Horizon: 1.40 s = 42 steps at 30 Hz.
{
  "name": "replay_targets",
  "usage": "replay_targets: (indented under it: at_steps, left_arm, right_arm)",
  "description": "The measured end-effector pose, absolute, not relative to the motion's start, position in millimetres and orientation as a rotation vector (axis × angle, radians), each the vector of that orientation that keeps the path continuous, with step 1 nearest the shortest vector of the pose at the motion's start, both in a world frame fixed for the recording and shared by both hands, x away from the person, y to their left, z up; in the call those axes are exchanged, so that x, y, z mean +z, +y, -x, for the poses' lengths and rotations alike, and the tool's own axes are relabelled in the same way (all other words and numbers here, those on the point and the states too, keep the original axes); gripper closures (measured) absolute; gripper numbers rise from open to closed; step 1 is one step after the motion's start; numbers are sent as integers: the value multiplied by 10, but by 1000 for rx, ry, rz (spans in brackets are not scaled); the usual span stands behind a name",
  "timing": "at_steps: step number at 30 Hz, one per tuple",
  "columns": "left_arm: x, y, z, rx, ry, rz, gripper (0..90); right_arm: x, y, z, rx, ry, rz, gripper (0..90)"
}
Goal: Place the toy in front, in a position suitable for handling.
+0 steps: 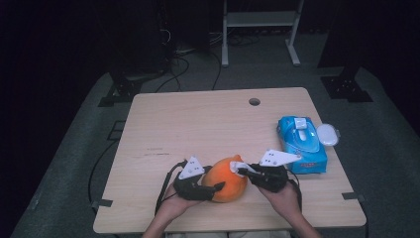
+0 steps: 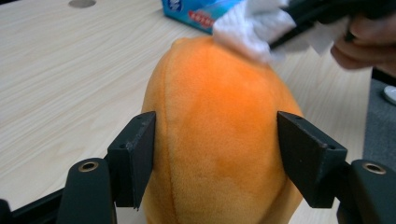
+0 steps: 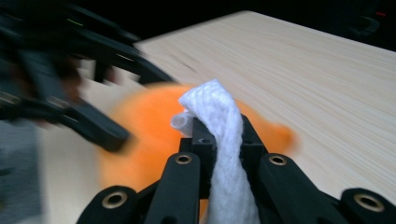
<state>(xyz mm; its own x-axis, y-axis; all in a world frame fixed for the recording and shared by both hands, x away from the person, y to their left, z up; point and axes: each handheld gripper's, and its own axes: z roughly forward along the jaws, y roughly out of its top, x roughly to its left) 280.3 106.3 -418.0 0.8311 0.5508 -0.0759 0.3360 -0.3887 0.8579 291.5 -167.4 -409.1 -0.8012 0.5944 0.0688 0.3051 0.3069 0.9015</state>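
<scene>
An orange plush toy [image 1: 229, 179] lies near the table's front edge. My left gripper [image 1: 214, 184] comes at it from the left. In the left gripper view its two black jaws press on both sides of the toy [image 2: 219, 130]. My right gripper [image 1: 241, 171] reaches in from the right, shut on a white wipe [image 1: 236, 166]. The wipe [image 2: 252, 28] rests on the top of the toy. In the right gripper view the wipe [image 3: 219, 121] stands pinched between the closed jaws, with the toy [image 3: 149, 126] blurred just behind it.
A blue pack of wipes [image 1: 301, 144] with its white lid [image 1: 328, 134] flipped open lies on the right of the wooden table [image 1: 208, 124]. A round hole [image 1: 254, 101] sits near the far edge. Beyond the table are a dark floor, cables and a metal stand.
</scene>
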Motion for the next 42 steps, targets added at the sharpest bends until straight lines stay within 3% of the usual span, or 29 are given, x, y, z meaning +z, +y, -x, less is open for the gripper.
replay_targets:
  at_steps: [5, 7, 13, 25, 29, 34, 42]
  left_arm:
    - [-4143, 1024, -2836, 263, 696, -1980, 140]
    - [-4177, 1014, -2843, 250, 696, -1999, 130]
    - [-4228, 1064, -2798, 276, 643, -2050, 295]
    - [-4290, 1208, -2841, 253, 648, -2043, 331]
    - [-4277, 1170, -2823, 267, 636, -2044, 333]
    - [-4250, 1019, -2731, 298, 563, -2063, 334]
    - [-4238, 968, -2719, 290, 568, -2062, 311]
  right_arm:
    - [-4096, -1625, -2865, 1539, 2316, -798, 816]
    - [-4092, -1510, -2787, 1574, 2356, -726, 815]
    - [-4127, -1604, -2848, 1553, 2346, -768, 815]
    - [-4202, -1536, -2825, 1558, 2357, -756, 813]
    - [-4300, -1679, -2963, 1537, 2345, -898, 813]
    - [-4115, -1595, -2861, 1612, 2304, -811, 812]
    - [-4188, -1661, -2891, 1613, 2293, -882, 812]
